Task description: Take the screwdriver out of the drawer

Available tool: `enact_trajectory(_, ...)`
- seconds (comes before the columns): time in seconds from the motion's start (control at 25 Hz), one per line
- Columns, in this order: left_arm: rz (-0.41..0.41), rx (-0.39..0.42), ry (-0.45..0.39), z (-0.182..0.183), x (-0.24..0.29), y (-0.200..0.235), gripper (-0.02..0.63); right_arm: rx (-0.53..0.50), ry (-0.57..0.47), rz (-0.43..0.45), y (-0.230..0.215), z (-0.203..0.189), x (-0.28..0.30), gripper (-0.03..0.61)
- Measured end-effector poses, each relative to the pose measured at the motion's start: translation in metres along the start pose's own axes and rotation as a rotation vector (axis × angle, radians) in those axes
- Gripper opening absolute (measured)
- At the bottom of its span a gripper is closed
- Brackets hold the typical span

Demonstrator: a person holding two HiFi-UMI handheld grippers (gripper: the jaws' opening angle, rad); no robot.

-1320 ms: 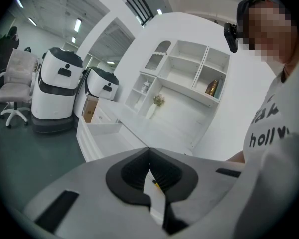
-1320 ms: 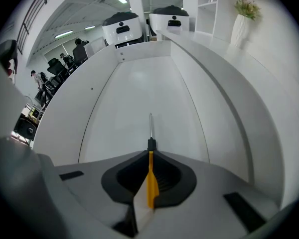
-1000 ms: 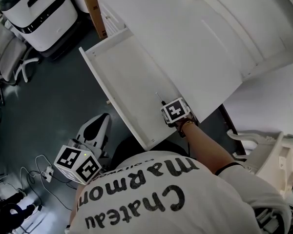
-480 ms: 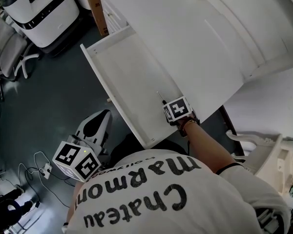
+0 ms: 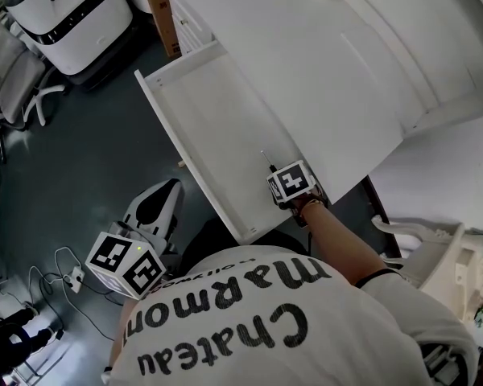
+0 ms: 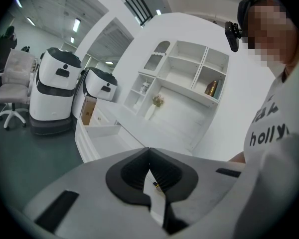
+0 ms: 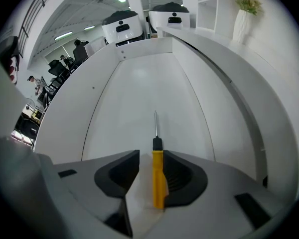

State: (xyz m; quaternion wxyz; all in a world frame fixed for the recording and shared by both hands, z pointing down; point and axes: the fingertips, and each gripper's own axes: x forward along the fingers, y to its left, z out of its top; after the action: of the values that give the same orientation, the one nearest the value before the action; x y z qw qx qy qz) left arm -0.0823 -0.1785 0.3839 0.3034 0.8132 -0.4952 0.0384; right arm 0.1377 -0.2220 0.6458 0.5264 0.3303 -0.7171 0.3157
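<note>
Over grey floor (image 5: pixel 88 135), the white drawer (image 5: pixel 217 127) holds the screwdriver (image 7: pixel 158 176) between the right gripper's (image 7: pixel 151 157) just-opened jaws (left gripper's (image 6: pixel 149 151) clenched).

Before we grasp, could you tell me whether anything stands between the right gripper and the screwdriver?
Nothing visible does. The fingers of the right gripper have just been opening, and the screwdriver lies between them on the floor of the drawer.

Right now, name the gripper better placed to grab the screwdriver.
The right gripper. Its jaws have just been opening and straddle the yellow handle of the screwdriver inside the drawer. The left gripper has its jaws together, outside the drawer.
</note>
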Motion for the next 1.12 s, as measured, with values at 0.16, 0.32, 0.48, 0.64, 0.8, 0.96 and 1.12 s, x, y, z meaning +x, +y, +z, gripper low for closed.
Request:
enact_trajectory(0.16,0.002,0.001,0.003,-0.001,-0.001,-0.001,0.023,-0.01,0.019,-0.018,-0.002,-0.001,0.003,0.135)
enact_trajectory(0.32,0.004,-0.001,0.005,-0.002,0.0,-0.002,0.023,-0.029,0.03,-0.029,-0.003,-0.001,0.005,0.089)
enact_trajectory(0.48,0.008,0.001,0.003,-0.004,0.0,-0.005,0.023,-0.041,0.021,-0.031,-0.004,0.001,0.004,0.084)
enact_trajectory(0.64,0.012,0.005,0.0,-0.005,-0.005,-0.007,0.023,-0.05,0.016,-0.038,-0.003,0.0,0.002,0.081)
enact_trajectory(0.8,0.019,0.009,-0.01,-0.004,-0.013,-0.009,0.023,-0.044,-0.001,-0.037,-0.001,0.0,-0.003,0.08)
enact_trajectory(0.96,0.024,0.011,-0.034,0.001,-0.022,-0.009,0.023,-0.025,-0.024,-0.038,0.003,0.0,-0.01,0.08)
enact_trajectory(1.12,0.027,0.025,-0.063,0.01,-0.033,-0.006,0.023,0.001,-0.055,-0.031,0.011,0.001,-0.021,0.08)
